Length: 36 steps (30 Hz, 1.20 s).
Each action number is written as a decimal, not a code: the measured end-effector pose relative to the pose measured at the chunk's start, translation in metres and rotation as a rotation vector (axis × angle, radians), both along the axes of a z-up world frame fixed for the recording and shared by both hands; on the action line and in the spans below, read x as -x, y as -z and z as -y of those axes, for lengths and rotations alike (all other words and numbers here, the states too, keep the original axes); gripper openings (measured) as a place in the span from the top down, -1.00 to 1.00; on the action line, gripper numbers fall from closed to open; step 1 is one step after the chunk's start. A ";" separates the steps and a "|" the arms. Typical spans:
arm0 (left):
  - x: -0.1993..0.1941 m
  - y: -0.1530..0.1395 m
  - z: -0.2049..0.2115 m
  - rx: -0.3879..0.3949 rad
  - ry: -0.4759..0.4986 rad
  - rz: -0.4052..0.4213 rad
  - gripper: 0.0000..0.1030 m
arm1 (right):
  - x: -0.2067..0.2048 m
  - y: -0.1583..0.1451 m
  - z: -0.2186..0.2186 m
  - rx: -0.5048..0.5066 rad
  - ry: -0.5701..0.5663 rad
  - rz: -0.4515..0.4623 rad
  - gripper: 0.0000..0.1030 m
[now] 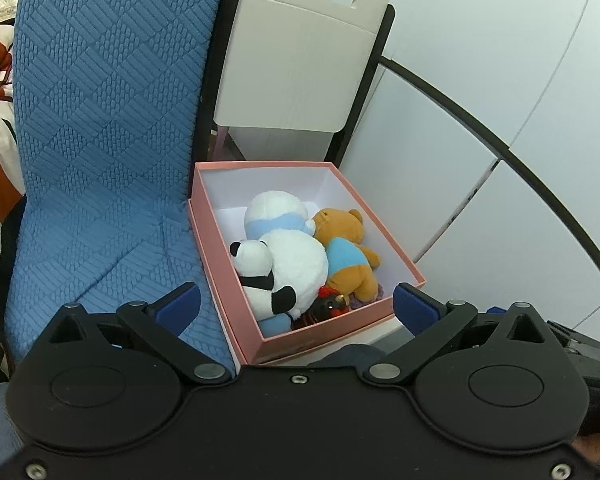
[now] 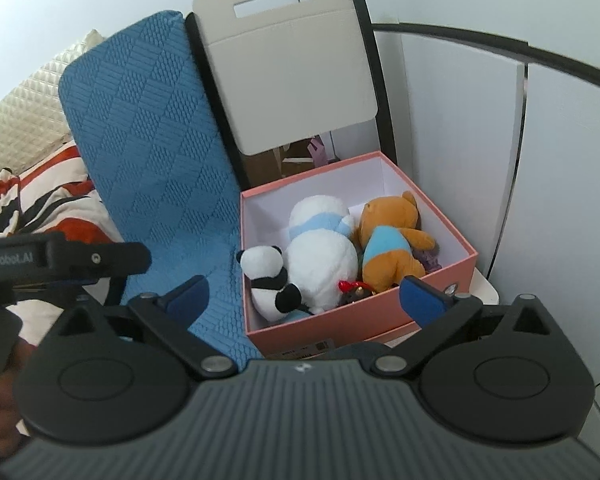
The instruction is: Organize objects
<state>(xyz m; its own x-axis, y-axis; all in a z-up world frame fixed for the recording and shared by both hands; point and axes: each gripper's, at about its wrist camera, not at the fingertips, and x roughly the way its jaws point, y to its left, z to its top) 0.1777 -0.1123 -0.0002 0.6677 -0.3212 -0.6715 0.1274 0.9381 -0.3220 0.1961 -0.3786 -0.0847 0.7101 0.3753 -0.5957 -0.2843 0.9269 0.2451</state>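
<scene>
Plush toys, namely panda (image 1: 260, 268), white bear (image 1: 284, 236) and brown bear (image 1: 346, 252), packed inside pink box (image 1: 236, 296) beside blue cushion (image 1: 108, 120), apparently for tidy storage; left gripper (image 1: 296, 304) and right gripper (image 2: 304, 296) hovering above, fingers spread apart, clasping nothing.

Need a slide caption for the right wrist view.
Open right tongs hover over a pink box holding a panda, white plush and bear.

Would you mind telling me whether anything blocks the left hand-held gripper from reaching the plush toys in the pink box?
Nothing visible does. The left hand-held gripper is open above the near edge of the pink cardboard box, which has no lid on, and the black-and-white panda plush lies uncovered on top just ahead.
</scene>
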 end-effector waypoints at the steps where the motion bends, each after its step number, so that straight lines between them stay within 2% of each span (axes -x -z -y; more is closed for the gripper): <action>1: -0.001 0.002 -0.001 0.004 -0.001 -0.001 -0.99 | -0.001 0.003 0.001 -0.004 0.003 -0.006 -1.00; 4: -0.004 0.012 -0.003 0.013 0.003 0.001 -0.99 | -0.004 0.012 0.002 -0.016 0.010 -0.017 -1.00; 11: -0.011 0.028 -0.003 -0.024 -0.010 0.003 -0.99 | -0.011 0.031 0.003 -0.044 0.024 -0.044 -1.00; 23: -0.016 0.043 -0.004 -0.039 -0.046 -0.017 -0.99 | -0.016 0.036 -0.003 -0.022 0.006 -0.036 -1.00; 36: -0.016 0.059 -0.007 -0.038 -0.031 -0.020 -0.99 | -0.020 0.041 -0.008 -0.012 0.009 -0.035 -1.00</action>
